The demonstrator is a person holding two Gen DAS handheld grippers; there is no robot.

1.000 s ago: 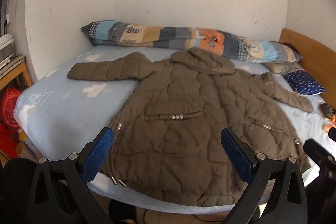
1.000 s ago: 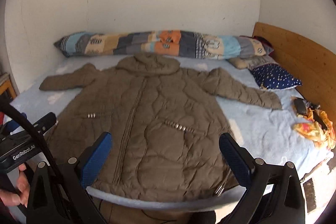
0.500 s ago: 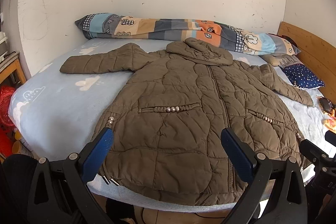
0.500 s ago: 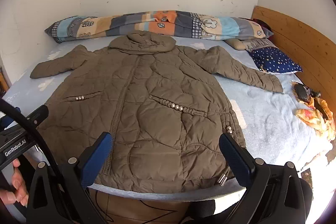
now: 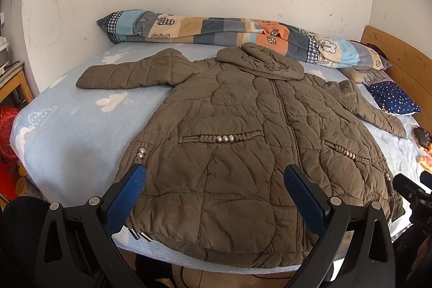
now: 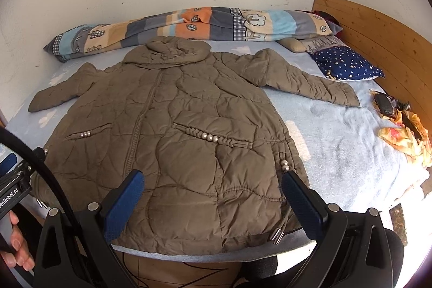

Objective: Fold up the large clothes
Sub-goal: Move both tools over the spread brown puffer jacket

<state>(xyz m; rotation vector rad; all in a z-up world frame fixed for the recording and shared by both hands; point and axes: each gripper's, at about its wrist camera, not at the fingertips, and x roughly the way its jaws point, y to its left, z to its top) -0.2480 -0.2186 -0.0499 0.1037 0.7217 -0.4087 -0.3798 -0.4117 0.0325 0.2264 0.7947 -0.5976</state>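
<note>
A large brown quilted jacket lies spread flat, front up, on the light blue bed, sleeves out to both sides and hood toward the wall. It also shows in the right wrist view. My left gripper is open and empty, hovering over the jacket's hem near the left bottom corner. My right gripper is open and empty, over the hem near the right bottom corner. The blue pads touch nothing.
A striped patchwork blanket roll lies along the wall behind the hood. A navy star pillow and a wooden headboard are at the right. Sunglasses and a yellow cloth lie near the right edge. Red items stand left of the bed.
Both grippers have moved forward and lower toward the jacket's hem; the jacket now looks larger in both views. The jacket itself has not moved.
</note>
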